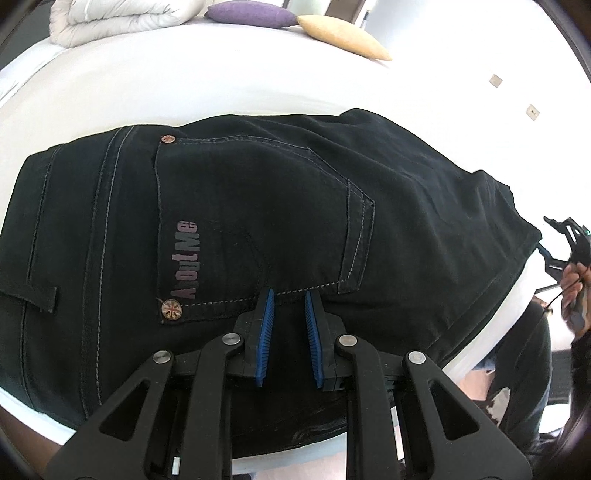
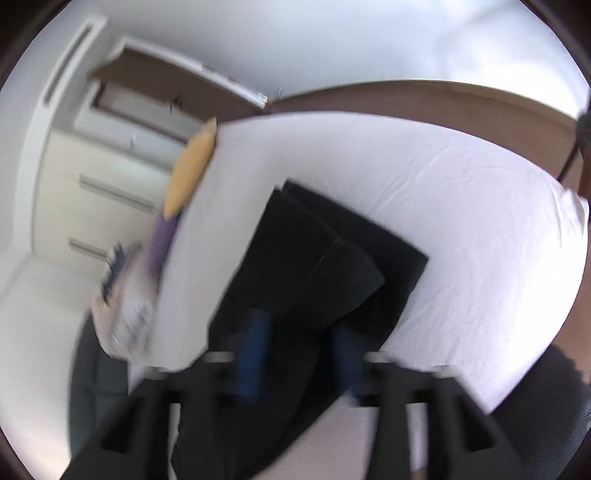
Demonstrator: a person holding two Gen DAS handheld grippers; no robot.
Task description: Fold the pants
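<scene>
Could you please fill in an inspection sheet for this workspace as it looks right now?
Surface: white-sheeted bed, bare cloth around the garment.
Job's things: black denim pants, folded in layers, back pocket with printed logo facing up.
Clutter: purple cushion, yellow cushion and folded white duvet at the far edge.
Grippers: left gripper over the pocket, jaws apart, empty; right gripper blurred, jaws apart above the pants.
Cables: nothing seen.
Surroundings: white wardrobe, brown wooden bed frame.
</scene>
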